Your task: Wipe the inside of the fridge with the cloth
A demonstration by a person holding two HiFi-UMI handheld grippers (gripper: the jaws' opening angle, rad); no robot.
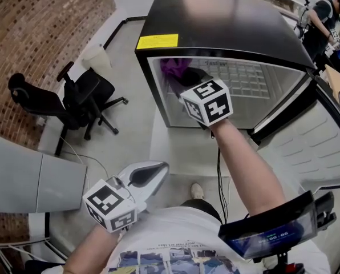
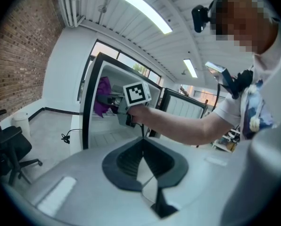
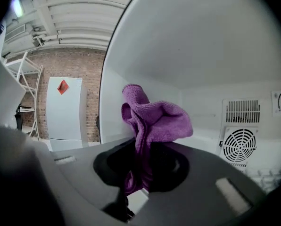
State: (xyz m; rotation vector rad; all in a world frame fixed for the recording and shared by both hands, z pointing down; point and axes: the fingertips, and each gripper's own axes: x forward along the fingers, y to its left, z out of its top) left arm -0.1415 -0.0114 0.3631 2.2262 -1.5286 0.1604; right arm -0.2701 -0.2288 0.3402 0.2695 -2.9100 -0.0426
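A small black fridge [image 1: 227, 24] stands open in front of me, its white inside [image 1: 244, 90] lit. My right gripper [image 1: 184, 79] reaches into its upper left part, shut on a purple cloth [image 1: 173, 67]. In the right gripper view the cloth [image 3: 152, 119] bunches up out of the closed jaws, near the white left wall and ceiling of the fridge. The left gripper view shows the cloth [image 2: 103, 95] inside the fridge opening [image 2: 91, 107]. My left gripper [image 1: 153, 173] hangs low by my body, well short of the fridge, jaws shut with nothing between them.
The fridge door [image 1: 324, 147] swings open to the right. A black office chair [image 1: 73, 99] stands on the floor at left beside a brick wall [image 1: 39, 27]. A fan grille [image 3: 239, 152] sits on the fridge's back wall. Another person [image 1: 324, 16] stands at the far right.
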